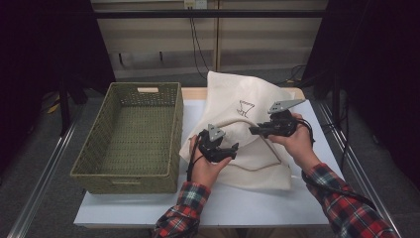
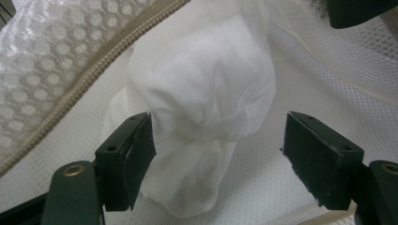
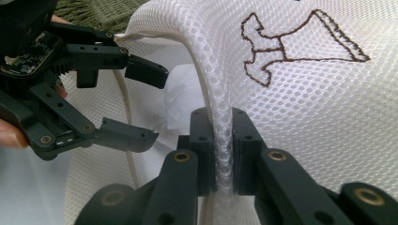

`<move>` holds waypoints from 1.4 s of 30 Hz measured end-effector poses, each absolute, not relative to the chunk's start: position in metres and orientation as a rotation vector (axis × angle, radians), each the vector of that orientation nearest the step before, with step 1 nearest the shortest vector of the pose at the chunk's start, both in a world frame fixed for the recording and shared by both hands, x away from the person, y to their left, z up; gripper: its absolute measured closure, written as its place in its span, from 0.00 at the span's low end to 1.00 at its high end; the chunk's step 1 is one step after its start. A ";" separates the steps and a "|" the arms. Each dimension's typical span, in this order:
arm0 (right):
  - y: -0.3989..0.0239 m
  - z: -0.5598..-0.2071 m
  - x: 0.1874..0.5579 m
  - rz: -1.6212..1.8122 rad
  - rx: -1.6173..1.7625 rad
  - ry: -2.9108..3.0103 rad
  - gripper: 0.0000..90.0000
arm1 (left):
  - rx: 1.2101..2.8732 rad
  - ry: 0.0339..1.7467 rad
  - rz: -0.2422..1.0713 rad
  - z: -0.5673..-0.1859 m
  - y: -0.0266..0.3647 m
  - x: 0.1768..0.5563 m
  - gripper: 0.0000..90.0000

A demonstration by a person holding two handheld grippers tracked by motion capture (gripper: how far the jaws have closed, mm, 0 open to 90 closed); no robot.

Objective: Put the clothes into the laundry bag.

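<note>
White mesh laundry bag (image 1: 242, 134) on table (image 1: 148, 208), mouth edge lifted and pinched flat between pads of right tool (image 3: 224, 150). White crumpled cloth (image 2: 202, 108) inside bag mouth, directly ahead of left tool (image 2: 218, 154); jaws spread wide, one pad just beside cloth, other well apart, nothing gripped. Left tool (image 1: 220, 148) nearer to cloth, pointing toward right tool (image 1: 262, 130) across opening. Beige zipper (image 2: 94, 75) along upper flap, running obliquely above cloth. Green woven basket (image 1: 131, 134) to left of bag, beyond left hand. Likely next: withdrawal of left tool backward, out through held-open mouth, away from zipper.
</note>
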State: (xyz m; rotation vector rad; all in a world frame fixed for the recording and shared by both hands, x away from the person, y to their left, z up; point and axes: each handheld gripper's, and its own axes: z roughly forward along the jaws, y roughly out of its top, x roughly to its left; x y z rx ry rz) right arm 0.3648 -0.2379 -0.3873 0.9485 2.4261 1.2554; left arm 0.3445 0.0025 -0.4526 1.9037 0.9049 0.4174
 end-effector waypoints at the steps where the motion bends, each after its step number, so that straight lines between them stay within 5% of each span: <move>1: -0.238 -0.387 0.365 1.255 0.949 2.426 0.90 | 1.904 0.905 0.417 -0.453 0.002 0.344 0.28; 10: -0.233 -0.383 0.360 1.231 0.890 2.463 0.72 | 1.887 0.898 0.422 -0.451 0.015 0.336 0.26; 22: -0.238 -0.376 0.357 1.250 0.879 2.424 0.62 | 1.859 0.912 0.405 -0.452 0.028 0.328 0.18; 29: -0.244 -0.368 0.355 1.254 0.863 2.390 0.73 | 1.867 0.908 0.411 -0.452 0.030 0.325 0.18; 34: -0.237 -0.365 0.353 1.273 0.828 2.407 0.99 | 1.863 0.900 0.420 -0.451 0.032 0.322 0.18; 42: -0.230 -0.373 0.350 1.285 0.816 2.482 1.00 | 1.861 0.886 0.428 -0.449 0.034 0.319 0.15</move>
